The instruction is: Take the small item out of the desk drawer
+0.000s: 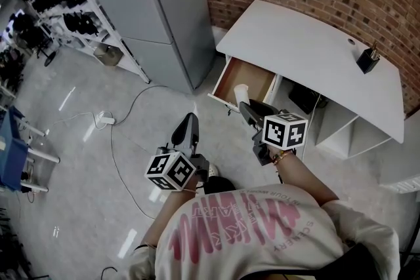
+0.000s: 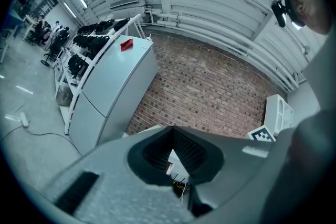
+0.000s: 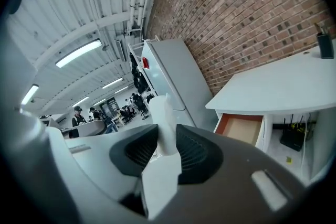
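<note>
Our right gripper (image 3: 167,132) is clamped on the small white item (image 3: 159,110). Both pads press its sides with only a narrow spread between them, and the item stands up out of the jaws (its top leans a little). We hold it outside the open drawer (image 1: 244,77), which hangs under the left end of the desk (image 1: 308,52). Our left gripper (image 2: 172,132) holds nothing, its jaw tips meeting.
</note>
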`<state>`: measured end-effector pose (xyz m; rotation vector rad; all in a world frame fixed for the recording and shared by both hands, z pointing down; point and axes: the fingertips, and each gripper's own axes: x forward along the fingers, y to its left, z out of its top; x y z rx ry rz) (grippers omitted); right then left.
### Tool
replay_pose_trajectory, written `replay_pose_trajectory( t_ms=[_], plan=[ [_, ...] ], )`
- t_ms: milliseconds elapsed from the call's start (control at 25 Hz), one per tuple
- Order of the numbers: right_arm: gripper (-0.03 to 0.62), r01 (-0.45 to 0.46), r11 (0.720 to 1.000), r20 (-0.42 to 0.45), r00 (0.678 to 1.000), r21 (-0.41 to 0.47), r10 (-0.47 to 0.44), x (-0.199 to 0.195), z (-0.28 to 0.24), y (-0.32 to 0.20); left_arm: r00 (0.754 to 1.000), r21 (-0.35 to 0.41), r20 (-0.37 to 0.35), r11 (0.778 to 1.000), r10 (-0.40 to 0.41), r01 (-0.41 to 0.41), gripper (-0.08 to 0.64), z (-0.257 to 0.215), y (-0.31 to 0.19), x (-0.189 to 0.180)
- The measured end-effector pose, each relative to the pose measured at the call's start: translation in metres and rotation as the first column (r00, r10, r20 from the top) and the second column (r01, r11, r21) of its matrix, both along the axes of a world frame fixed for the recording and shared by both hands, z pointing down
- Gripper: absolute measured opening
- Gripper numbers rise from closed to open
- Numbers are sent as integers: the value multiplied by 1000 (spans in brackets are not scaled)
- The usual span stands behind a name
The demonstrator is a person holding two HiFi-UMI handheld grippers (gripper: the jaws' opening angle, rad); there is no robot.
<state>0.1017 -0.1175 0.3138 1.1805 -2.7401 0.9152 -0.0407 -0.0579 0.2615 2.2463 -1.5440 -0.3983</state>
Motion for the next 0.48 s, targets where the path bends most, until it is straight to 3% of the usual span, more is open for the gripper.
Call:
replay_pose_trajectory(
  t_ms=[200,480],
  plan=[
    [126,-5,998,-34,999,64,8,1,-3,3,1000,-12,13,1000,-4,4,-2,6,4,0],
    [126,-12,997,-74,997,75,18,6,8,1,1000,-26,19,1000,-16,17,-2,16,7,-2]
  ],
)
